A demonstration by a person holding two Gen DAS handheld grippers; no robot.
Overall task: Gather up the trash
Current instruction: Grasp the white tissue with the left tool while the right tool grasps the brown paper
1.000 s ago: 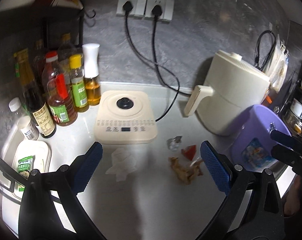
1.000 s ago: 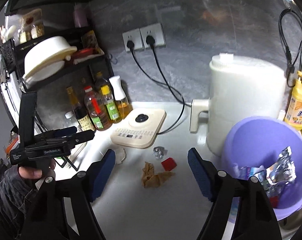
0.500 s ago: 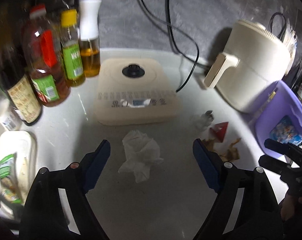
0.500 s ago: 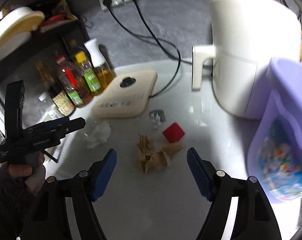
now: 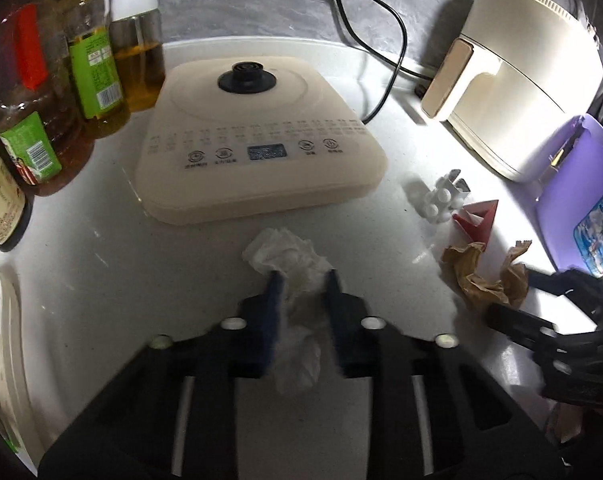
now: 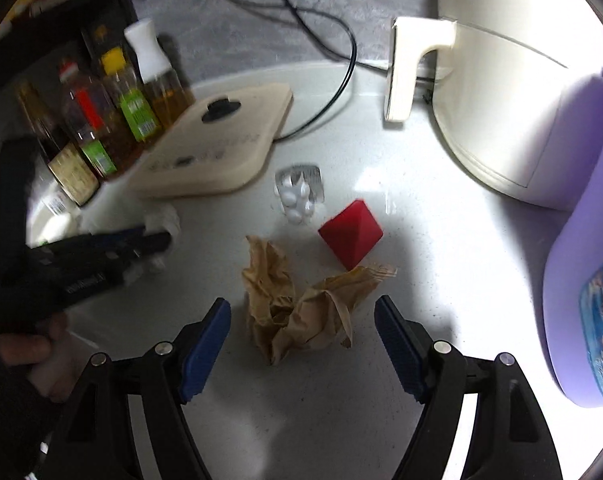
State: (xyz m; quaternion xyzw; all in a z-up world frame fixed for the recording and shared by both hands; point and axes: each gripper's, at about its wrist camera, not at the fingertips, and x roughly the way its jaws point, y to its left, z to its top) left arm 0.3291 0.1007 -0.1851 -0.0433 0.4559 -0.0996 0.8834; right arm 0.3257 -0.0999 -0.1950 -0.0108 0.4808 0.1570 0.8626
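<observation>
Left gripper [image 5: 301, 280]: low over the counter [image 5: 121, 280], its 2 blue pads pinching the white tissue [image 5: 289, 260].
Tissue: crumpled, just in front of the cooktop [image 5: 257, 136].
Right gripper [image 6: 301, 320]: angled down, fingers spread wide on either side of the brown paper [image 6: 301, 308], not touching it.
Red wrapper [image 6: 351, 234]: just beyond the paper.
Pill pack [image 6: 299, 194]: near the cooktop.
Bin [image 6: 581, 240]: purple, at right, beside the air fryer [image 6: 501, 80].

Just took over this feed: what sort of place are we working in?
Most likely a home kitchen counter: an induction cooktop, an air fryer and cooking oil bottles line the white countertop.
</observation>
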